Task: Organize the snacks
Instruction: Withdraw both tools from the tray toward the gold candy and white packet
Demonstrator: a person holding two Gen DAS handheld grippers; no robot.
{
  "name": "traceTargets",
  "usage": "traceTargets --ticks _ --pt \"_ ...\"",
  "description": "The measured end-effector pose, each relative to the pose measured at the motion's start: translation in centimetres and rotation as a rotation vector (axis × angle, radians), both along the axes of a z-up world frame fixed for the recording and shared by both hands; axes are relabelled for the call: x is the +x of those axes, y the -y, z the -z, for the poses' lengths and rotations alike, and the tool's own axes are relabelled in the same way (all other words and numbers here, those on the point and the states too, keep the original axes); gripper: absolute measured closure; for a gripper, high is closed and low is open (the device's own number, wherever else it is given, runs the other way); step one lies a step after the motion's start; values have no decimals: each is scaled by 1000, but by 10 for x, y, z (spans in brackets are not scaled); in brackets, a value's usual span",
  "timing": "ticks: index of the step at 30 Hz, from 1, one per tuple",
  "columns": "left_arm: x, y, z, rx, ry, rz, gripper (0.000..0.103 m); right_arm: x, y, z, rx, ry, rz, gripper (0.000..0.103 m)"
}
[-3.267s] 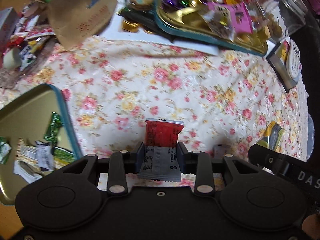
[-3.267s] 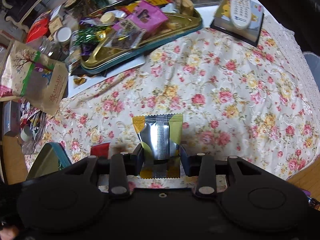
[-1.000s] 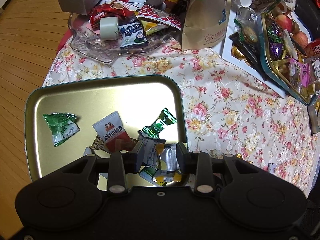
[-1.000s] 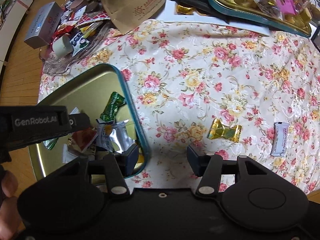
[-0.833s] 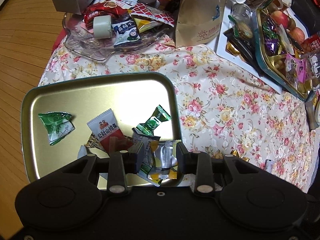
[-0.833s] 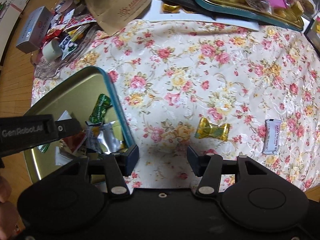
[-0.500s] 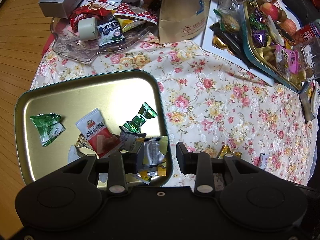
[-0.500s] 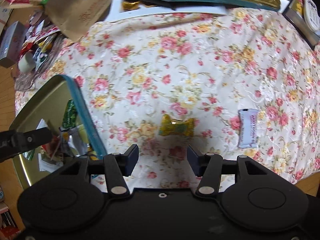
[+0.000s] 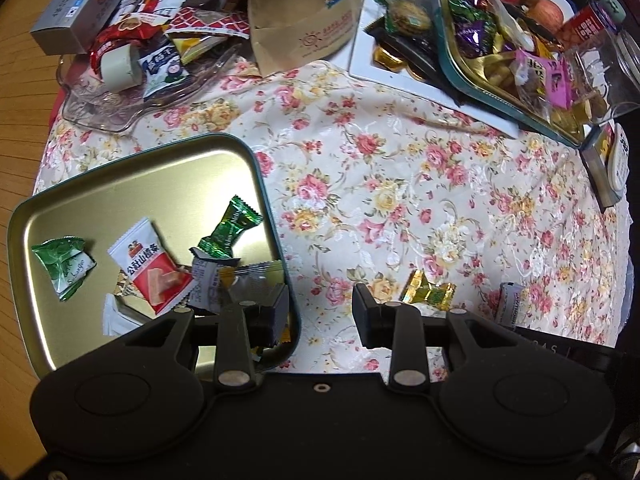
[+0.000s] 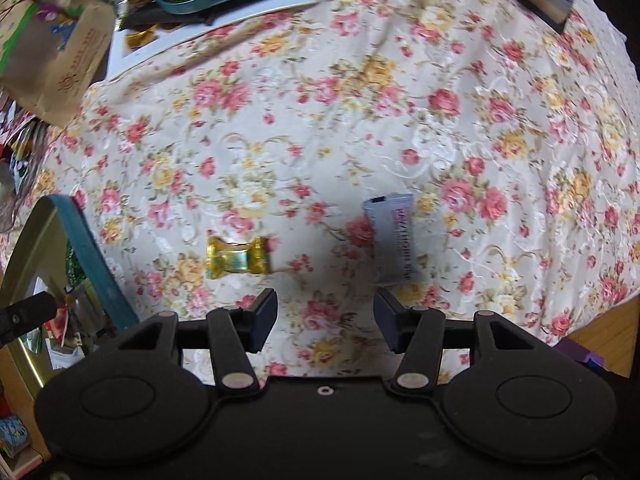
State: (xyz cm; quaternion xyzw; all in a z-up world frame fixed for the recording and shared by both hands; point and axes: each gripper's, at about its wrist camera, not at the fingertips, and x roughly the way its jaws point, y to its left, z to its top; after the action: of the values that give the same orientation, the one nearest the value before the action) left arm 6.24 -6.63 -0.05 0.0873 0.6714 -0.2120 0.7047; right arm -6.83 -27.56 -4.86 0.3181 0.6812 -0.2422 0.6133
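While both grippers' fingers gape empty, the right gripper hangs over a gold candy and grey packet on the floral bench, the left gripper beside the snack-filled gold tray at its left edge.

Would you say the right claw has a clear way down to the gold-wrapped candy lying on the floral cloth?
Probably yes. The right claw is open and empty above the floral cloth, and the gold-wrapped candy lies alone just ahead, apart from the grey sachet and the tin tray.
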Motion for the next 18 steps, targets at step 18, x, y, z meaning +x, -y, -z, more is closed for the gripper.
traceTargets --ticks 18 --pt "-25 53 -3 -19 -24 97 60 -31 34 0 25 -11 78 47"
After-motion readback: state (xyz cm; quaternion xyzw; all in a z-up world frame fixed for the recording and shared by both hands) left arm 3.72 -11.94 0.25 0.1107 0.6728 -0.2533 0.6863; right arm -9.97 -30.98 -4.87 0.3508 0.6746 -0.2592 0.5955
